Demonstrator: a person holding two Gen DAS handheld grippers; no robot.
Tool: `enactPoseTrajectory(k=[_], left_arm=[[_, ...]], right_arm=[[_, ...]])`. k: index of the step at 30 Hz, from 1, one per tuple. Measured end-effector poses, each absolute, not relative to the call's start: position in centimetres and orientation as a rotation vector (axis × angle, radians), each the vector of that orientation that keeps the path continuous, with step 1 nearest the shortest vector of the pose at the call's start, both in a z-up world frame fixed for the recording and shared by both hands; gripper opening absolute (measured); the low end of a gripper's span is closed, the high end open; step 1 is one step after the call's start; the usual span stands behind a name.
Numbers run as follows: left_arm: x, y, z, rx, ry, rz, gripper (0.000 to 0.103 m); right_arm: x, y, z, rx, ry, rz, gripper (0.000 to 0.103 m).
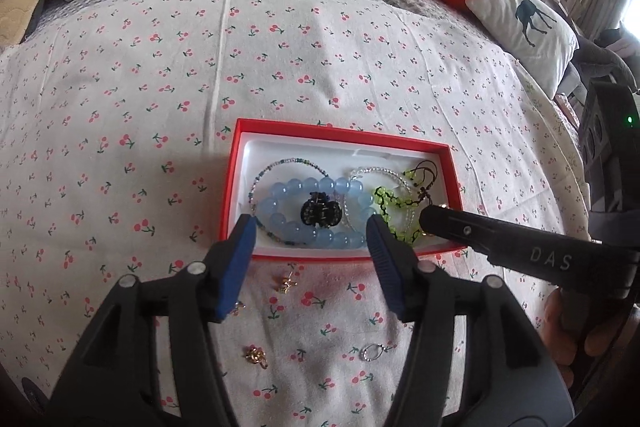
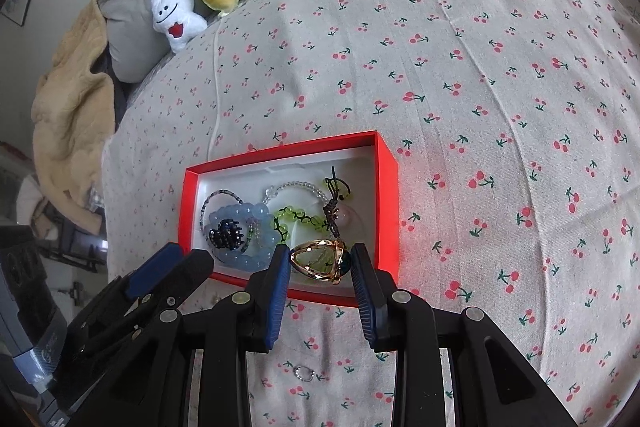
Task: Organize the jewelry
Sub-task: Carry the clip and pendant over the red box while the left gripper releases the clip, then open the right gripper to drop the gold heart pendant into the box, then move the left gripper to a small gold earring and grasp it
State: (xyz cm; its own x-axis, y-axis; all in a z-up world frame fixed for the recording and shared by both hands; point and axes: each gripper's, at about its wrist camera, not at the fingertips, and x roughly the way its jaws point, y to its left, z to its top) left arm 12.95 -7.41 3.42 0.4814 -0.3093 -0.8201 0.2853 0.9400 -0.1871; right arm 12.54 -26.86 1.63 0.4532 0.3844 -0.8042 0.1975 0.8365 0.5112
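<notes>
Now clamping a gold wire-framed ornament point(image 2: 318, 261) in right tongs point(image 2: 320, 267) over red cardboard box point(image 2: 386, 187), left tongs point(image 1: 310, 239) released.

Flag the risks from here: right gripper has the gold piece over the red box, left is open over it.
1. The right gripper pinches the gold triangular piece by its edges over the red box; it could twist out and land outside.
2. Dropped there, it may snag the green beaded strand.
3. The left gripper, open, sits close to the right; they could collide. The small gold pieces on the bedspread lie under it, easily knocked.
</notes>
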Motion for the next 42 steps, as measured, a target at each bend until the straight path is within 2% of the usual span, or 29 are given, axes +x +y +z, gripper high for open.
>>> enactPoseTrajectory(k=[5,15,23,29,42], left_arm=[[12.0,-6.5,3.3,-0.015,1.004,-0.347,0.07],[9.3,-3.0,2.4,-0.091,1.038,-0.297,0.076],[6.6,-0.6,1.6,-0.113,1.055,-0.255,0.081],[4.7,-0.5,0.7,-0.051,1.061,-0.253,0.081],[2.2,-0.6,-3.2,0.086,1.071,-0.291,0.081]], right_arm=[[12.4,-26.4,2.1,0.591,1.102,0.143,0.055],[10.0,-25.8,4.3,0.489,1.066,0.147,0.06],[7.1,-23.8,4.9,0.398,1.064,0.146,0.067],[5.2,-23.3,3.6,0.382,1.083,0.11,0.073],[1.3,-23.6,-0.2,0.277,1.114,0.035,0.073]])
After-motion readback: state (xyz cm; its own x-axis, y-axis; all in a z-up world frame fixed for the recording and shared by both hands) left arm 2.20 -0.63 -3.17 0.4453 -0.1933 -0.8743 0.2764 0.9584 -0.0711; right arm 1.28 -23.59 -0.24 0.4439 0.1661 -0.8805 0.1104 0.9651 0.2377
